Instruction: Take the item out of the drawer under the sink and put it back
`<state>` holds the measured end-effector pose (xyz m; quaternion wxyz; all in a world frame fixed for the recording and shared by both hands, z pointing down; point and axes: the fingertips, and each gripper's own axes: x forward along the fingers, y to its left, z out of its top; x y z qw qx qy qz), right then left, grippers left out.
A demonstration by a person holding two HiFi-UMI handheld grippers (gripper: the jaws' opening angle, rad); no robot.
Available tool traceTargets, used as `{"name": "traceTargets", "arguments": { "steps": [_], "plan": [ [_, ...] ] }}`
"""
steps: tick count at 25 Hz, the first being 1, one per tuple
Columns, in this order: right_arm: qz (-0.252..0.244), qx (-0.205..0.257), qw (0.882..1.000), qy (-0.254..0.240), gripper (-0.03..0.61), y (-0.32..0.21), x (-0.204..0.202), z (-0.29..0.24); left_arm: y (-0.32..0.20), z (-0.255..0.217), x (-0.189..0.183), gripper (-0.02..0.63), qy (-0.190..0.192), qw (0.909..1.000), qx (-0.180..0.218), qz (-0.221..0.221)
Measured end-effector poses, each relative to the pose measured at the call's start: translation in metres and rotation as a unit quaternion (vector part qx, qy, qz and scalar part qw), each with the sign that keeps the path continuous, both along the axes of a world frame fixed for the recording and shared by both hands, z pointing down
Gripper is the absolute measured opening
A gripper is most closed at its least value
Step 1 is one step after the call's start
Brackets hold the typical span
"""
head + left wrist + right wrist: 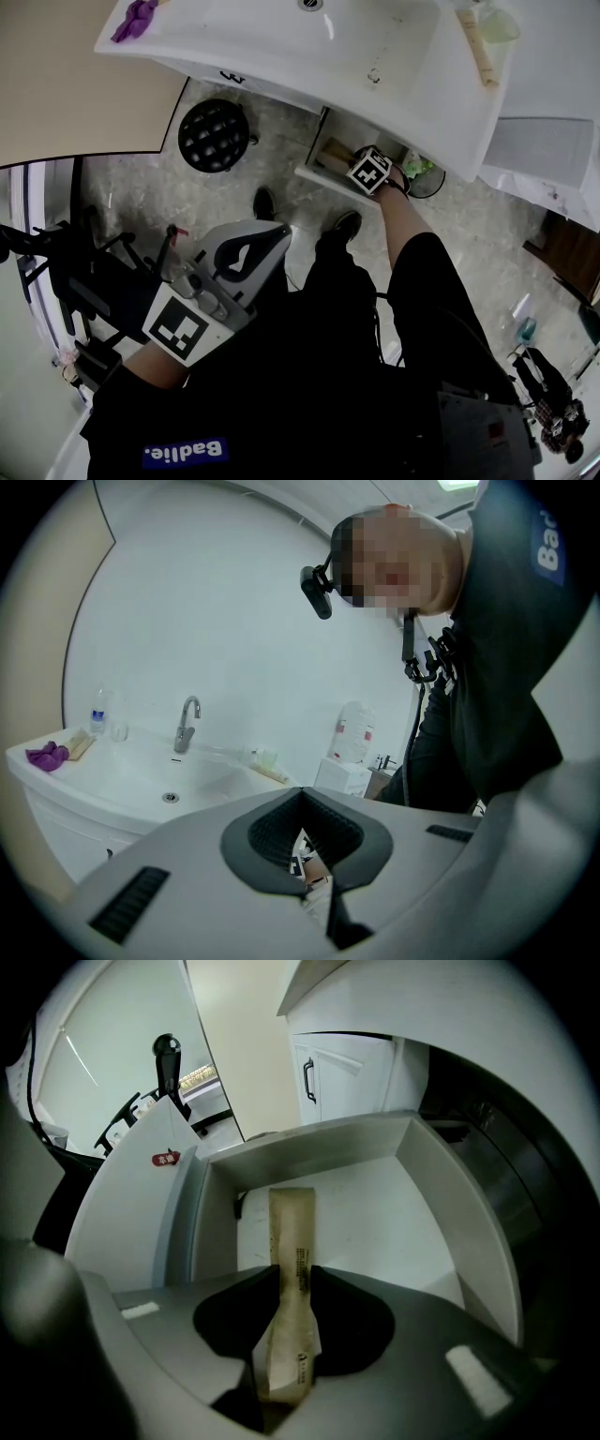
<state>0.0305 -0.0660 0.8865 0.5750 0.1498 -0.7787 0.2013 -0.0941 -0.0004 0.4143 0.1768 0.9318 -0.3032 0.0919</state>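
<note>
my left gripper (265, 242) and right gripper (292, 1279) have pale grey shells with black jaw pads, and each carries a cube (180, 330) of black-and-white square markers. i wear black sleeves (422, 281), trousers and shoes (349, 223), with a blue patch (185, 452) lettered in white and black cables (412, 667) at my chest.
</note>
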Motion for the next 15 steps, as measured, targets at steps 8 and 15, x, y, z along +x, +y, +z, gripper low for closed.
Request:
{"name": "traceTargets", "arguments": {
  "steps": [8, 15],
  "plan": [
    [-0.004, 0.018, 1.000, -0.001, 0.050, -0.005, 0.002, -0.008, 0.001, -0.003, 0.000, 0.005, 0.000, 1.0000, 0.002, -0.001],
    [0.004, 0.042, 0.999, -0.007, 0.041, -0.009, 0.006, -0.031, 0.003, -0.012, 0.005, 0.005, 0.004, 0.9999, 0.008, 0.009]
  ]
}}
